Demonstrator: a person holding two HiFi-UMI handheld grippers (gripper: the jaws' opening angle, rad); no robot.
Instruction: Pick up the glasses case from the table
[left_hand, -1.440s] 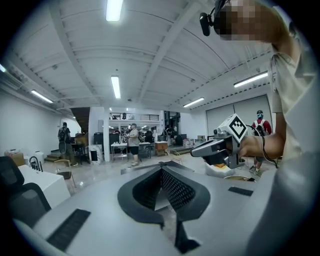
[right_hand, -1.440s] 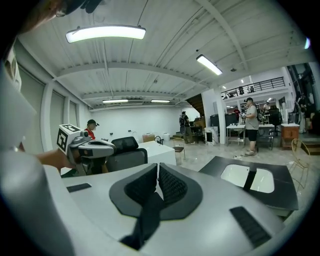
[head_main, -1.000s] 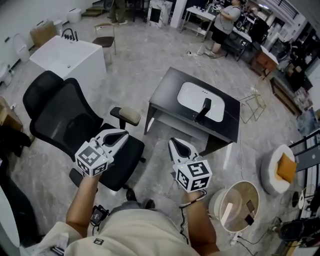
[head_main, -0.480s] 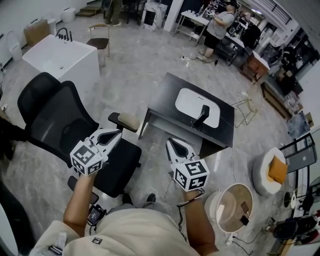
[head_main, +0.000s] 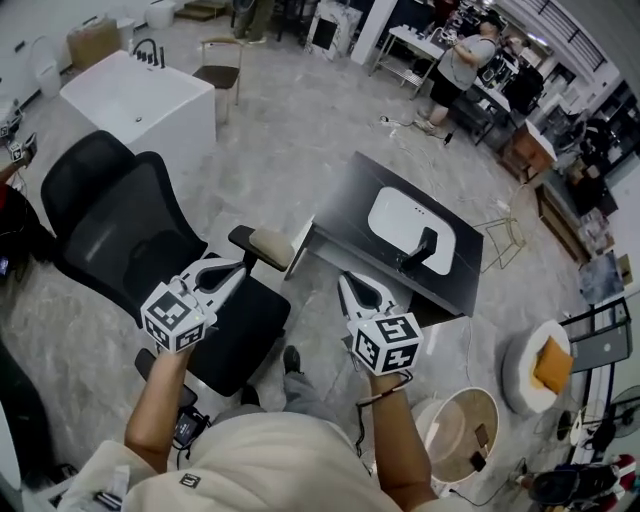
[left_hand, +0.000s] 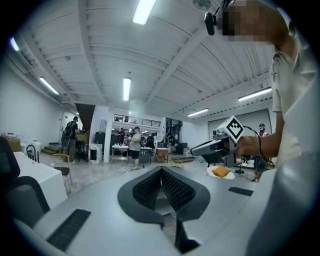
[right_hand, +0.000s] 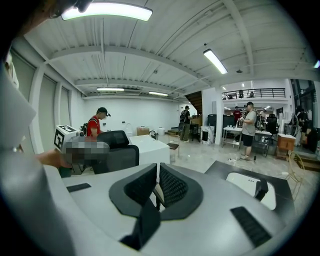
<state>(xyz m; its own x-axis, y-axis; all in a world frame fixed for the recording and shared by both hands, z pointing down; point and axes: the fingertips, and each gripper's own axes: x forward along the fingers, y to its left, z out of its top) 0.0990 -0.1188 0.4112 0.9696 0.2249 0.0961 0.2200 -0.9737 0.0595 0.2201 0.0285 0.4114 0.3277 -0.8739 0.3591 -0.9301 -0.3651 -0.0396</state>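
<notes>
While both my tools hang over the grey stone-patterned floor (head_main: 270, 130), their jaws are clenched on nothing. My left gripper (head_main: 244, 265) has its ribbed black pads pressed tip to tip, and my right gripper (head_main: 346, 279) does too. Each carries one cube of black-and-white square markers, two cubes in all, with patterns only and no lettering. A small label (head_main: 188, 481) on my beige shirt is too small to read.

One dark, flat-topped table (head_main: 345, 195) stands beyond the right gripper, with one glossy white rounded basin (head_main: 400, 212) set into it. One black angled piece (head_main: 420, 247) stands at the basin's near rim; whether it is the glasses case I cannot tell.

One black mesh-backed office chair (head_main: 110, 230) with a padded beige armrest (head_main: 270, 245) sits under the left gripper. Past it stands one white boxy tub (head_main: 140, 100).
</notes>
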